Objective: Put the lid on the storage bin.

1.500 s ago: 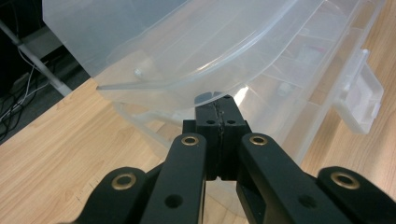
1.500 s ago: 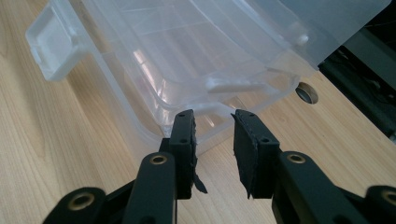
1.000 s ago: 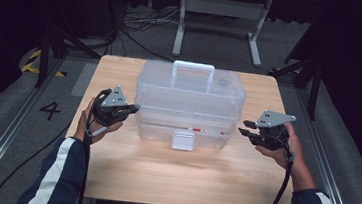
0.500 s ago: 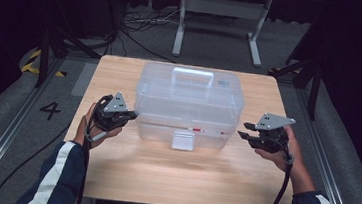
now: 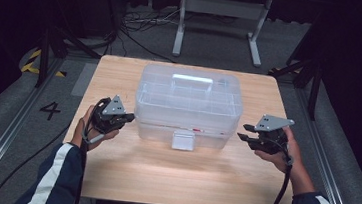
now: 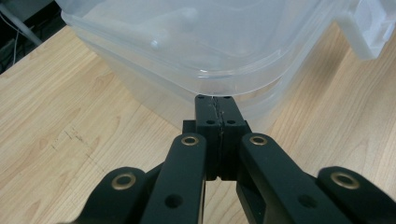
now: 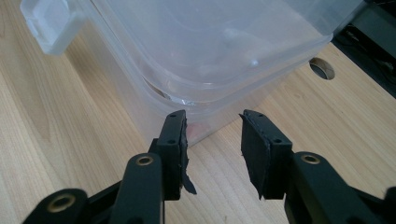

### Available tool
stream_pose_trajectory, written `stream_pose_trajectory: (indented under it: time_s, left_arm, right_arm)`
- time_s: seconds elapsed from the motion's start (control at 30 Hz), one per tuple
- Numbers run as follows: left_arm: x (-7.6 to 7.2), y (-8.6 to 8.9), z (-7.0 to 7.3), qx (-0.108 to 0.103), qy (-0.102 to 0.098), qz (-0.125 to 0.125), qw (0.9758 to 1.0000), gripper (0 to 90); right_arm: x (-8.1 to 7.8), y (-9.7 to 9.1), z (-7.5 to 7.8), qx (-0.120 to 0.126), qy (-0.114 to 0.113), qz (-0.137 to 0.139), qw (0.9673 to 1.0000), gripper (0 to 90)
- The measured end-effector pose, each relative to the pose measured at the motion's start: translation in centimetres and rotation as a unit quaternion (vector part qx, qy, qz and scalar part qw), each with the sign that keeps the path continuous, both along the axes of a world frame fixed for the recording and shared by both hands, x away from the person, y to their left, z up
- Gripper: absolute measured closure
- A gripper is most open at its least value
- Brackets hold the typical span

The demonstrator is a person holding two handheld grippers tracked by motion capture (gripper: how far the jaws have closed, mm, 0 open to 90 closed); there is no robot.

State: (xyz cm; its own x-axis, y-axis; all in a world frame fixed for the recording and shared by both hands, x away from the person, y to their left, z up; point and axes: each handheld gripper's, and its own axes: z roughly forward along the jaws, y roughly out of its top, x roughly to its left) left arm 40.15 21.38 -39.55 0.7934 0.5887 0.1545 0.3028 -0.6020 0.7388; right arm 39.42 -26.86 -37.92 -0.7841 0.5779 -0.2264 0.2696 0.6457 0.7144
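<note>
Clear box [image 5: 189,103] contents blurry; left gripper [image 5: 128,119] fingers together.

- storage box [image 5: 188,105] stands on the table [image 5: 171,181], near the table's middle.
- handle [image 5: 191,79] lies on top of the box; latch [image 5: 183,140] sits on the box's near side.
- left gripper [image 5: 126,119] lies just left of the box.
- right gripper [image 5: 244,137] lies just right of the box.
- desk frame [image 5: 220,15] stands behind the box, beyond the table.

Overhead view, two close (box [image 5: 188,108] shared)
</note>
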Motion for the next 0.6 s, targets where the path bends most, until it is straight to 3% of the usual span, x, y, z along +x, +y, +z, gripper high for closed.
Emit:
stream_pose_trajectory:
  time_s: [0.3,0.6]
  left_arm:
    - [-0.33,-0.01,-0.32,0.012,0.000,0.001,0.9999,90.0]
    - [-0.64,-0.01,-0.41,0.010,0.000,-0.006,0.9999,90.0]
  right_arm:
    - [0.00,-0.02,-0.12,-0.001,0.002,0.002,1.0000,61.1]
    - [0.04,0.24,-0.41,-0.005,0.002,0.003,1.0000,59.8]
